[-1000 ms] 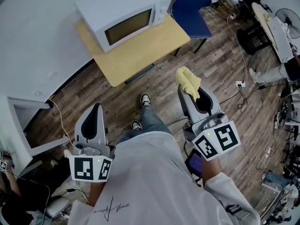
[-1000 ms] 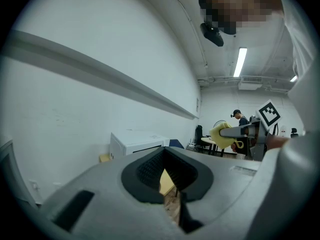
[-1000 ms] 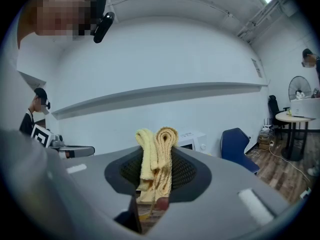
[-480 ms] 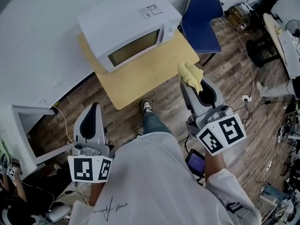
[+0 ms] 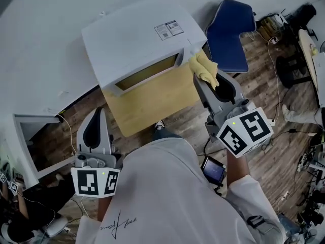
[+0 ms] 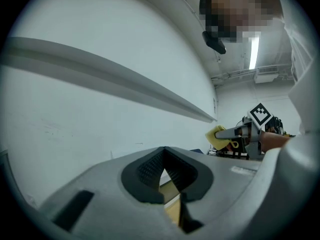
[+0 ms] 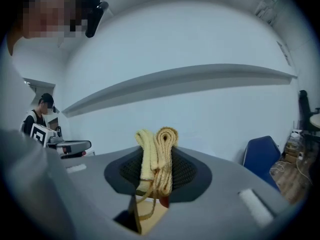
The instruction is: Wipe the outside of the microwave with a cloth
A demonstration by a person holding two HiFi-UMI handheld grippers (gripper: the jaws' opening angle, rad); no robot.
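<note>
The white microwave (image 5: 137, 39) stands on a yellow table (image 5: 152, 103), its door facing me. My right gripper (image 5: 205, 76) is shut on a folded yellow cloth (image 5: 204, 67), and the cloth sits at the microwave's front right corner; I cannot tell if it touches. In the right gripper view the cloth (image 7: 157, 154) stands upright between the dark pads. My left gripper (image 5: 99, 112) hangs low at the left, off the table, shut with nothing in it. In the left gripper view its jaws (image 6: 164, 169) meet, and the cloth (image 6: 216, 135) shows far right.
A blue chair (image 5: 231, 32) stands right of the table. A white cabinet (image 5: 30, 136) sits at the left by the wall. Cables and a power strip lie on the wooden floor (image 5: 284, 100) at the right. Another person (image 7: 40, 114) stands at the left.
I have stepped closer to the table. My right gripper has carried the cloth forward from above the floor up to the microwave's front right corner. The left gripper stays shut and low.
</note>
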